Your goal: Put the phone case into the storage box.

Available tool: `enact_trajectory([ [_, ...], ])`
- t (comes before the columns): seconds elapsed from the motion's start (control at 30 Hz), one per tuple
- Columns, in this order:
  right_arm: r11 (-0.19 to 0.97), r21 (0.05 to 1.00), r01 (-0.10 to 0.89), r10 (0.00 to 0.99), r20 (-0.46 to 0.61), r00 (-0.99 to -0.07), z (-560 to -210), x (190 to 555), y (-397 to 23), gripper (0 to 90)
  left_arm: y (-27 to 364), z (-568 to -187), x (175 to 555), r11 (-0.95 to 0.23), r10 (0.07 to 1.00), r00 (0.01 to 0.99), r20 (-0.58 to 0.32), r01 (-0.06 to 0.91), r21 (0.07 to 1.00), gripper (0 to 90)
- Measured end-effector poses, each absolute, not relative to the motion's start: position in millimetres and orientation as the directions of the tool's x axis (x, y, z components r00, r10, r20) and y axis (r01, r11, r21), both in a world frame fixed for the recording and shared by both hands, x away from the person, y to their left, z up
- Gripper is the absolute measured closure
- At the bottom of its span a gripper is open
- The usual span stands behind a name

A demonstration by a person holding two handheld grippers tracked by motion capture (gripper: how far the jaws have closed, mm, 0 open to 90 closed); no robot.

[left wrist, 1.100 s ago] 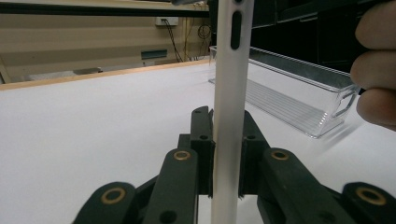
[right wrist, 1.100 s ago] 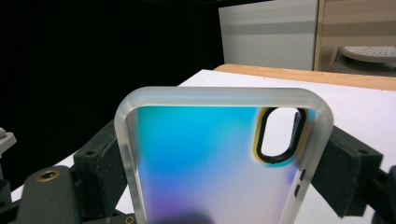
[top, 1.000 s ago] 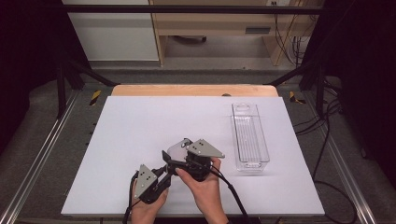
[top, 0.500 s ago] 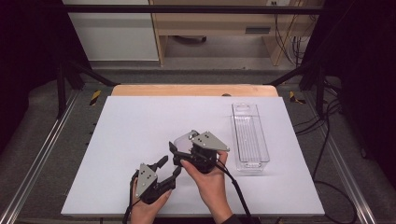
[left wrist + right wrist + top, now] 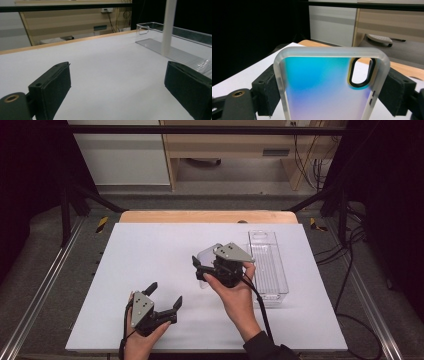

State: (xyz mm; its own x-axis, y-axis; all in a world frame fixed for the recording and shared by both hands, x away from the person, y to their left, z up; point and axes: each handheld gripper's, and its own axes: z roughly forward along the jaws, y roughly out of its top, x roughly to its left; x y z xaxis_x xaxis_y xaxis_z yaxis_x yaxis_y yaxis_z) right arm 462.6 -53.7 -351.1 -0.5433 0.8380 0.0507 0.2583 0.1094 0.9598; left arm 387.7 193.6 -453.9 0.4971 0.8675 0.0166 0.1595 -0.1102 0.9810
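Holding a phone case up off the table, the right claw is clamped on its side edges, guessing to carry it. Left claw sits wide open, nothing in it. Clear bin just beside looks empty

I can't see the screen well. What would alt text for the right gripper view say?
A translucent phone case, tinted blue fading to pale violet, with a black-ringed oval camera cutout, stands upright, clamped by its side edges in the right gripper, whose two black pads press either side. Behind it lie a white table with a wooden far edge, then pale cabinets and a dark area at left.
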Motion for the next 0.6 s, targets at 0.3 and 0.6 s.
enact_trajectory([
  [0.3, 0.068, 0.961, 0.267, 0.856, 0.082, -0.511, -335, 473, -81, 17.4, 222, -454, 383, -0.085, 0.894, 0.448, 0.006, 0.158, 0.984, 3.7],
  [0.6, 0.044, 0.957, 0.285, 0.868, 0.105, -0.485, -332, 480, -96, 17.4, 225, -455, 385, -0.077, 0.886, 0.463, 0.003, 0.141, 0.987, 3.7],
])
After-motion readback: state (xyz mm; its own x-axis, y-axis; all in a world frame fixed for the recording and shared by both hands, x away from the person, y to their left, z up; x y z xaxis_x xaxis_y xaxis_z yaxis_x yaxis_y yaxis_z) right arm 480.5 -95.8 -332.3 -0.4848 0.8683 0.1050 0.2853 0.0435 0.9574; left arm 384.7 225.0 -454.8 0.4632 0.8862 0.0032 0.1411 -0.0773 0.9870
